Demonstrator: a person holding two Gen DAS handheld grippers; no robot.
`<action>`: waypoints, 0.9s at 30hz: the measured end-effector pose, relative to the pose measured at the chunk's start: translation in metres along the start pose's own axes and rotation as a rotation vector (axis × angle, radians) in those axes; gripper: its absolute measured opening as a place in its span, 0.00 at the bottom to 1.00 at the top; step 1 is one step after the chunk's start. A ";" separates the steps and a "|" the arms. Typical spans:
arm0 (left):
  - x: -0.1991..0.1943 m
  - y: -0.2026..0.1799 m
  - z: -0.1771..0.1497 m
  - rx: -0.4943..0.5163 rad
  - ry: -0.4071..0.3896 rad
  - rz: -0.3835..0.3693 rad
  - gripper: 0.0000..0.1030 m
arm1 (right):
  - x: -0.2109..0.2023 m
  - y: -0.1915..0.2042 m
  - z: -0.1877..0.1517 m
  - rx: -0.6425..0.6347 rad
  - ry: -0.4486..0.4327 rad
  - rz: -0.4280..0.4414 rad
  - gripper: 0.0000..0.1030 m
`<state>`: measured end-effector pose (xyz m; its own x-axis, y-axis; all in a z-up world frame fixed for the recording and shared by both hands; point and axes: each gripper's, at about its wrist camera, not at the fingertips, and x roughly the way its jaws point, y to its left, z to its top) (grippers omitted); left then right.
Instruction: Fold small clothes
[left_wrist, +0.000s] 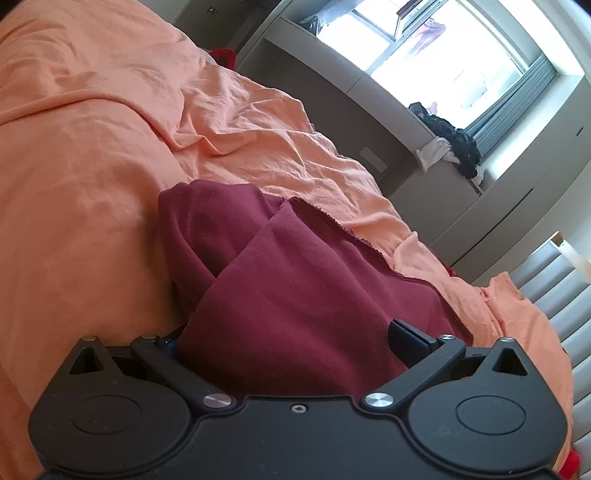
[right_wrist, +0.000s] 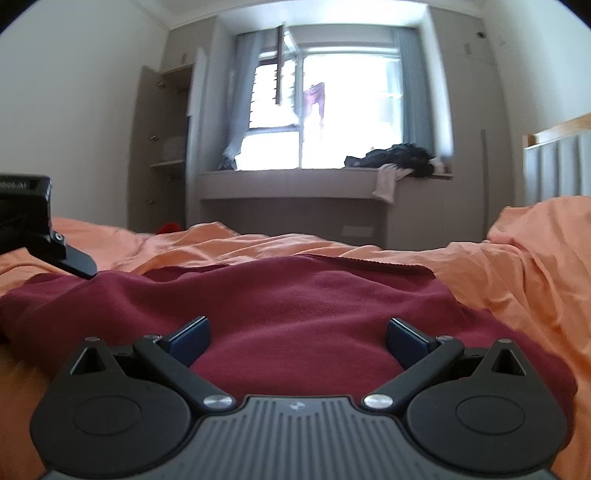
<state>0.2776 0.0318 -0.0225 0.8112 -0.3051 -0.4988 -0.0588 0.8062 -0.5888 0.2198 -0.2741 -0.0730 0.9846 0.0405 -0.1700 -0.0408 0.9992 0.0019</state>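
Garment (left_wrist: 295, 288), maroon, lies on the bed (left_wrist: 92, 166) right under the left gripper (left_wrist: 288, 332), whose jaws stand spread with cloth bunched between them. Right wrist view: right gripper (right_wrist: 297, 338) spread wide just above the cloth's near edge, garment stretching left to right.

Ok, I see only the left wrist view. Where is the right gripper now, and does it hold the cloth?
Observer: The right gripper is open, fingers wide apart, low over the maroon garment. It grips nothing.
Operator: Can you see my left gripper from there?
Observer: Yes, the left gripper shows at the left edge of the right wrist view. One fingertip points down at the garment's far left part and seems to touch it.
Operator: Does the garment lie flat on that side?
Observer: Mostly. It is spread on the orange sheet with soft ridges.
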 end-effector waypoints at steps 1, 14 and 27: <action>-0.001 0.000 0.000 0.002 -0.003 -0.001 0.99 | -0.003 -0.007 0.003 0.014 -0.003 0.005 1.00; -0.004 -0.008 -0.004 0.061 -0.055 0.045 0.71 | -0.009 -0.033 -0.023 0.112 -0.047 -0.020 1.00; -0.001 -0.052 0.007 0.225 -0.133 0.127 0.26 | -0.011 -0.037 -0.017 0.099 -0.016 0.001 1.00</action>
<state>0.2838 -0.0063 0.0135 0.8759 -0.1372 -0.4626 -0.0465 0.9303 -0.3638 0.2079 -0.3112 -0.0884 0.9872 0.0403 -0.1541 -0.0251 0.9947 0.0996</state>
